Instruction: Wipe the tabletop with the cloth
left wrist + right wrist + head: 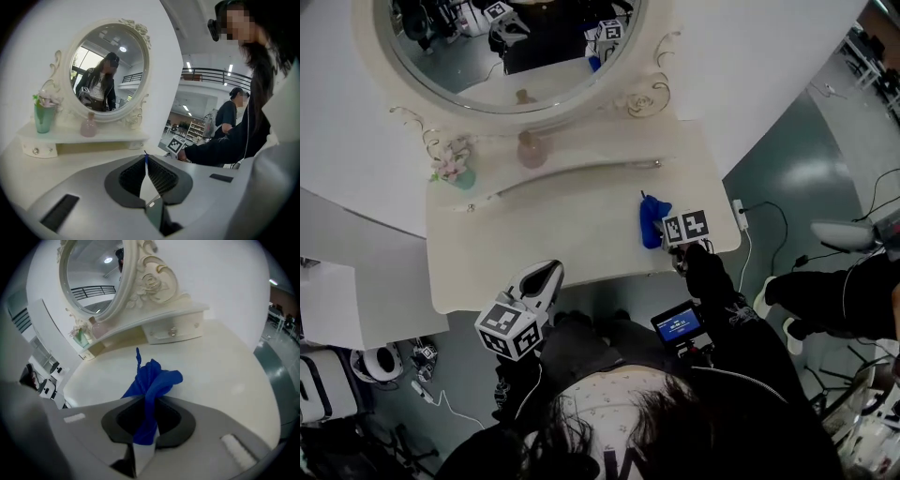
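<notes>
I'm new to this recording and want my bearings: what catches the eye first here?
The blue cloth, bunched and clamped in the right gripper, stands out against the pale tabletop, toward its right end. Behind it rises a big oval mirror in an ornate frame. The left gripper hangs shut and empty at the table's near edge.

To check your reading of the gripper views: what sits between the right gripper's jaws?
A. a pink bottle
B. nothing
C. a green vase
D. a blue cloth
D: in its own view, the right gripper is shut on the bunched blue cloth.
</notes>
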The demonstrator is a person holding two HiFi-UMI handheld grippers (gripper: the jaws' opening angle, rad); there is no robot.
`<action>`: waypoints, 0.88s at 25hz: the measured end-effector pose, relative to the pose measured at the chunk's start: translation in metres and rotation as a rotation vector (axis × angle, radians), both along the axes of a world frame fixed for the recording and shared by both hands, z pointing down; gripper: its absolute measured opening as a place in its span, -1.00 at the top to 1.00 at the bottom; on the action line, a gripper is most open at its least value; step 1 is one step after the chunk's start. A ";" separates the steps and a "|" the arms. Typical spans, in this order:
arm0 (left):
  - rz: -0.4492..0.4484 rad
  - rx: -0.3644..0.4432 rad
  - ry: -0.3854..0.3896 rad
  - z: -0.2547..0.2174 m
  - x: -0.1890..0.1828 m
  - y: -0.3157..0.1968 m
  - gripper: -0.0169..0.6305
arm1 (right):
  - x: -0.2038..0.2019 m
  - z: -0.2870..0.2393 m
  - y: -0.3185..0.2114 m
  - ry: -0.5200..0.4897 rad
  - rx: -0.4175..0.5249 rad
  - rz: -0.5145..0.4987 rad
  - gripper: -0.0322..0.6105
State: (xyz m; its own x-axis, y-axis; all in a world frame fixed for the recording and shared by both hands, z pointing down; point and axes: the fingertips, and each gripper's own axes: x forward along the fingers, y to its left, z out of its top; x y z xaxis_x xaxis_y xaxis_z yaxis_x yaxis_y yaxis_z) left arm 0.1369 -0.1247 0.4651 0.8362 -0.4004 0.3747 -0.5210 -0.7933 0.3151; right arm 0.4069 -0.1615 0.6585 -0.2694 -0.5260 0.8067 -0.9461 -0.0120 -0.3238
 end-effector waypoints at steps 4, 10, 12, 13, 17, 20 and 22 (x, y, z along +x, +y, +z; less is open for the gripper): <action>0.055 0.000 0.013 0.002 0.038 0.014 0.94 | 0.071 -0.002 0.033 0.085 -0.007 0.062 0.71; 0.088 0.000 0.020 0.003 0.063 0.030 0.94 | 0.142 -0.002 0.074 0.138 -0.027 0.152 0.71; 0.086 0.004 0.018 0.004 0.064 0.035 0.94 | 0.154 -0.002 0.083 0.155 -0.026 0.152 0.71; 0.083 0.005 0.016 0.005 0.063 0.036 0.94 | 0.159 -0.002 0.086 0.164 -0.026 0.153 0.71; 0.061 0.008 0.008 0.007 0.056 0.042 0.94 | 0.175 -0.003 0.098 0.187 -0.025 0.176 0.71; 0.048 0.011 -0.002 0.006 0.049 0.048 0.94 | 0.183 -0.003 0.106 0.189 -0.021 0.197 0.71; 0.043 0.011 -0.009 0.006 0.045 0.053 0.94 | 0.187 -0.002 0.110 0.183 -0.017 0.215 0.71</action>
